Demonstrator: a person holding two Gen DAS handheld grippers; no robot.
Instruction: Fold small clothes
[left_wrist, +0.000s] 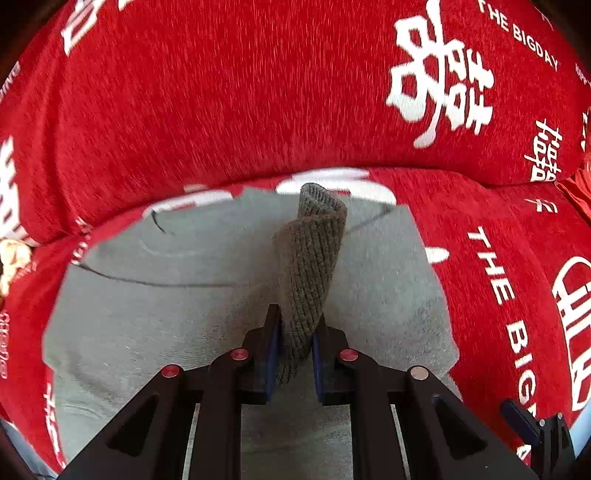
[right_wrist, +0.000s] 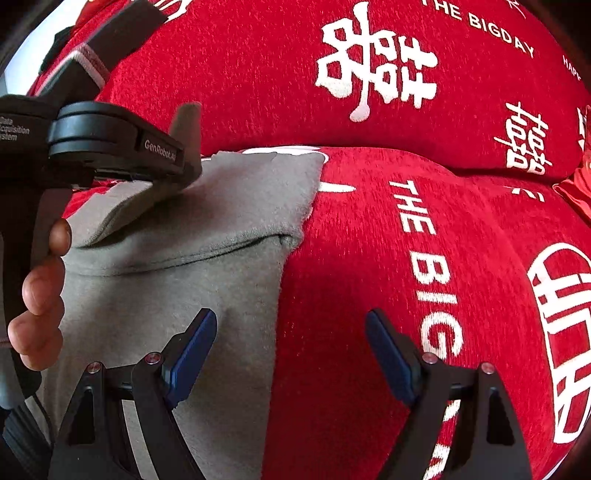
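A grey fleece garment lies spread flat on a red seat cover. My left gripper is shut on the garment's darker ribbed cuff, which stands up from between the blue pads and curls over at its top. In the right wrist view the same garment shows a fold line across it and its right edge. My right gripper hangs open just above that edge, left finger over grey cloth, right finger over the red cover, nothing between them.
A red back cushion with white characters and lettering rises behind the seat. A person's hand grips the left tool's handle at the left of the right wrist view. A cream-coloured object peeks in at the far left.
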